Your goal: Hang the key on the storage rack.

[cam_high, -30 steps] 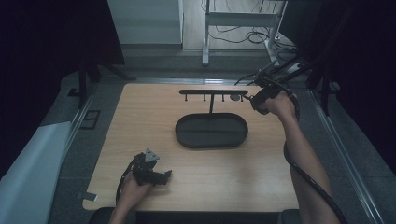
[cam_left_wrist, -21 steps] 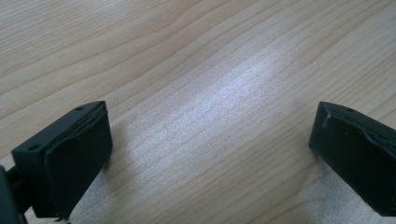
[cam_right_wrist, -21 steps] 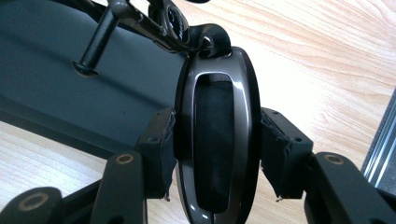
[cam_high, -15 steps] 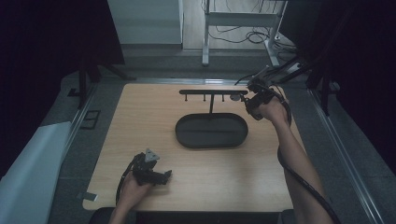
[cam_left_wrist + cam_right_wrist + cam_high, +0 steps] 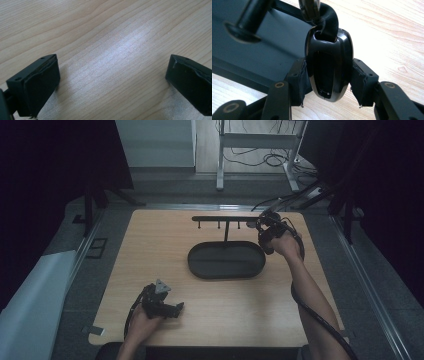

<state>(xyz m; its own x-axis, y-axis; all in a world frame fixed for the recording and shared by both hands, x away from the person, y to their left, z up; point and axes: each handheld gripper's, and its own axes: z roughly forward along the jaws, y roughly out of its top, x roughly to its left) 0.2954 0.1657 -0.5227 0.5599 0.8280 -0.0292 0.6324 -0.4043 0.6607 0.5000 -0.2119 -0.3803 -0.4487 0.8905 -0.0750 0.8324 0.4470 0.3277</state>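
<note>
A glossy black key fob (image 5: 329,67) hangs upright between the pads of my right gripper (image 5: 328,82), which is shut on its sides. A black strap (image 5: 328,17) and a metal clasp (image 5: 309,7) rise from its top. In the high view my right gripper (image 5: 265,227) is at the right end of the black hook rack (image 5: 220,218), above the right edge of the oval black tray (image 5: 200,270). My left gripper (image 5: 167,307) rests near the table's front left. Its jaws stand wide open over bare wood (image 5: 112,82).
The rack's post (image 5: 249,22) stands in the tray (image 5: 262,57) just left of the fob. Small hooks hang under the rack bar. The wooden table (image 5: 150,245) has bare wood on both sides of the tray. Cables trail on the floor behind.
My right gripper has moved left and slightly toward the person, from beyond the rack's right end to right at that end. The left gripper has not moved.
</note>
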